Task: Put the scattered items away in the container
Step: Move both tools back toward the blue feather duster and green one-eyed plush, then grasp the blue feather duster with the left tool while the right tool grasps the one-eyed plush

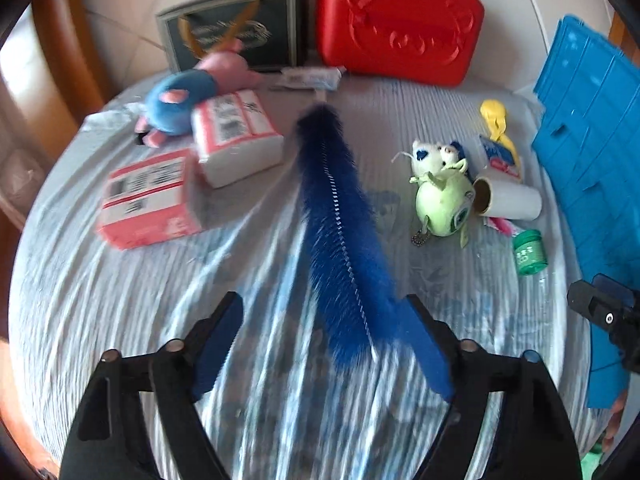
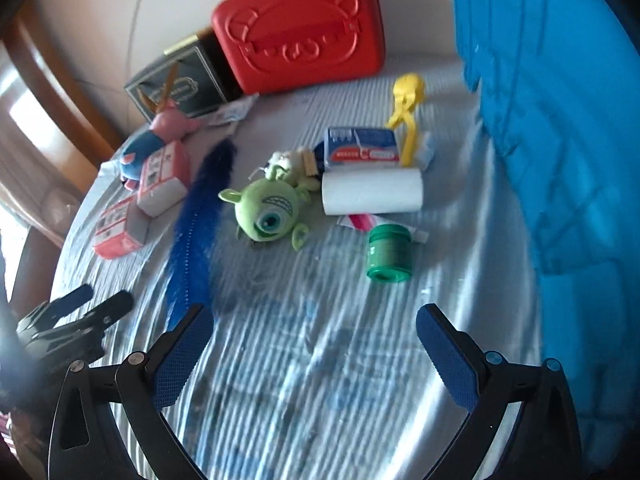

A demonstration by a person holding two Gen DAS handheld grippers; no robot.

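**Both grippers open over a cluttered striped cloth, blue container at the right edge**

The blue container (image 2: 560, 120) stands at the right side of the table; I use it as my landmark. Nearest it lie the green jar (image 2: 389, 256), on its side, and the white roll (image 2: 372, 192), with a yellow toy (image 2: 408, 116) behind the roll. Further from it sits the green one-eyed plush (image 2: 266, 216), then the long blue fuzzy brush (image 1: 340, 232), then two pink-and-white boxes (image 1: 236, 136) and a pink-and-blue plush (image 1: 180, 104) farthest away. A red case (image 1: 400, 24) and a dark box (image 1: 236, 32) stand at the back.

My left gripper (image 1: 324, 344) has its jaws apart, the brush's near end between them; blur hides whether a pad touches. My right gripper (image 2: 316, 356) is spread wide, nothing in it.

Surface: wrinkled blue-white striped cloth (image 2: 300, 360), tiled floor (image 2: 120, 32) beyond. Everything is motion-blurred; box labels unreadable, container cut off by the frame.
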